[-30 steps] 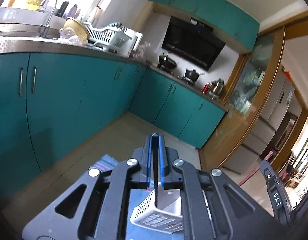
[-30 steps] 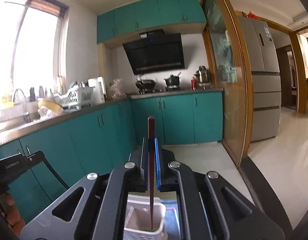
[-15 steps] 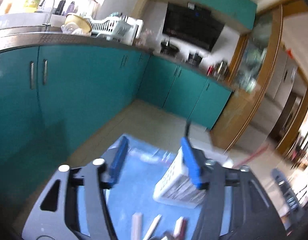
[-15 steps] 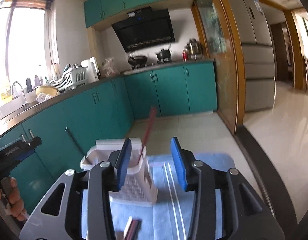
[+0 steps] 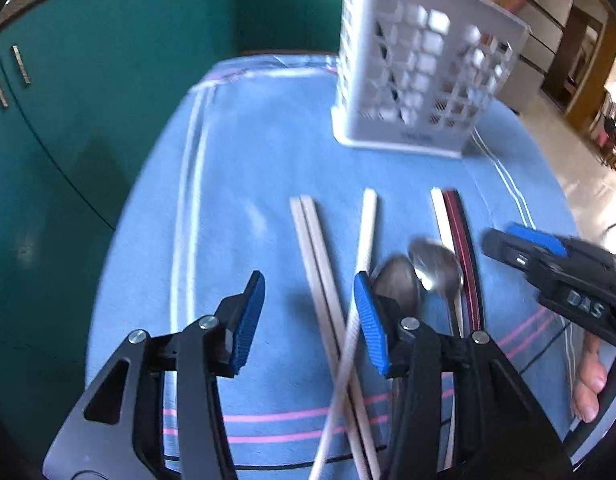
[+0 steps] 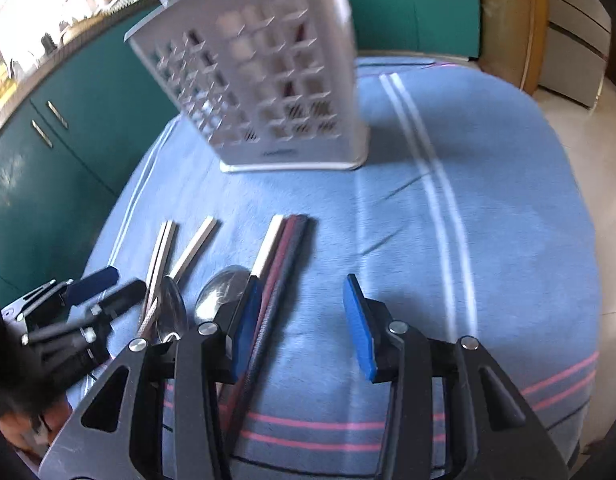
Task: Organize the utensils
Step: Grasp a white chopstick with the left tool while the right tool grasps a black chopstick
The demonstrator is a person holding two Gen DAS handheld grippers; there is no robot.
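Two glossy metal spoons gleam on a soft, matt blue cloth. Nearby stands a perforated white plastic utensil basket.

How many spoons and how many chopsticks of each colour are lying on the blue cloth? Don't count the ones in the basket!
Shiny metal spoons: 2
Pale wooden chopsticks: 4
Dark red-and-black chopsticks: 2
Total on the blue striped cloth: 8

Surroundings of the work area.
A blue cloth with white and pink stripes covers the desk; teal cabinets stand behind it.
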